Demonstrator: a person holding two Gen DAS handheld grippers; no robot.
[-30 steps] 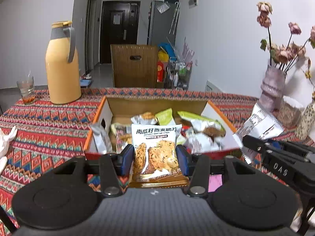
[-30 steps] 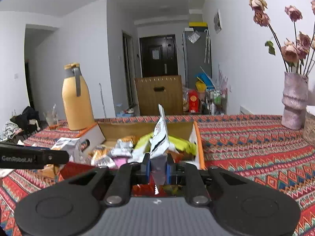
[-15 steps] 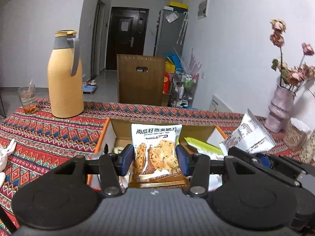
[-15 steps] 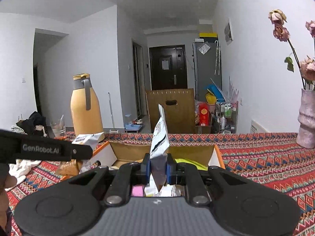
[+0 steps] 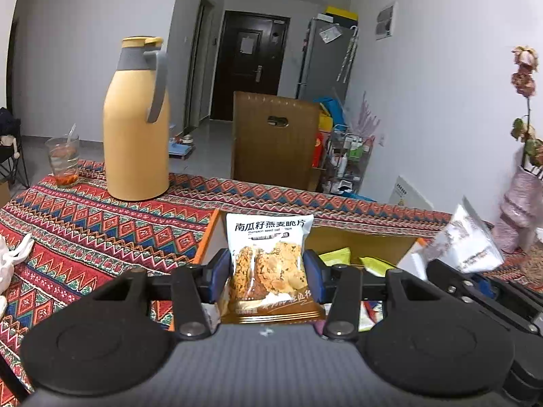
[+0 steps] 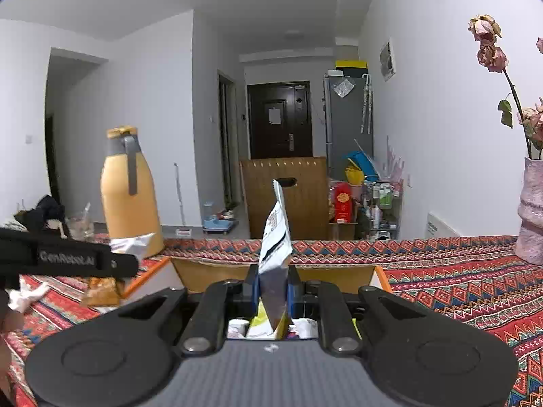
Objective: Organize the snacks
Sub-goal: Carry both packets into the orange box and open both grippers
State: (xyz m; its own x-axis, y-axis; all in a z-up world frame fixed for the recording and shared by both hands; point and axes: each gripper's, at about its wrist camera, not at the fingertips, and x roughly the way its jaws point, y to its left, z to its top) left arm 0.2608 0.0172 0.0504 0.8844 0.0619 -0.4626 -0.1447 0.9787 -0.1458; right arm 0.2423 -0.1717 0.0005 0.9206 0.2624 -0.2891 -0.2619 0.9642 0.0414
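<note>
The left gripper (image 5: 268, 268) clamps a cracker packet (image 5: 268, 257) by its two side edges, printed face toward the camera, held up over the near edge of the cardboard box (image 5: 359, 240) on the patterned tablecloth (image 5: 85, 230). Only this view shows that printed face, and two green packets (image 5: 339, 256) lying inside the box.

The right gripper (image 6: 273, 288) is pinched tight on a silver-and-white packet (image 6: 275, 237), seen edge-on and standing upright between the blue pads (image 6: 251, 286), above the same box (image 6: 210, 273). From the left view that packet (image 5: 465, 240) shows its broad side instead, blurred, at the right. Beneath the right gripper a few more wrappers peek out, too hidden to count.

Each view catches the other gripper: the left one (image 6: 117, 264) comes in from the left edge with its packet (image 6: 130, 242).

One yellow jug (image 5: 135, 122), one drinking glass (image 5: 63, 161) beside it, one pink vase (image 6: 531, 210) of dried roses, one box, two held packets.
</note>
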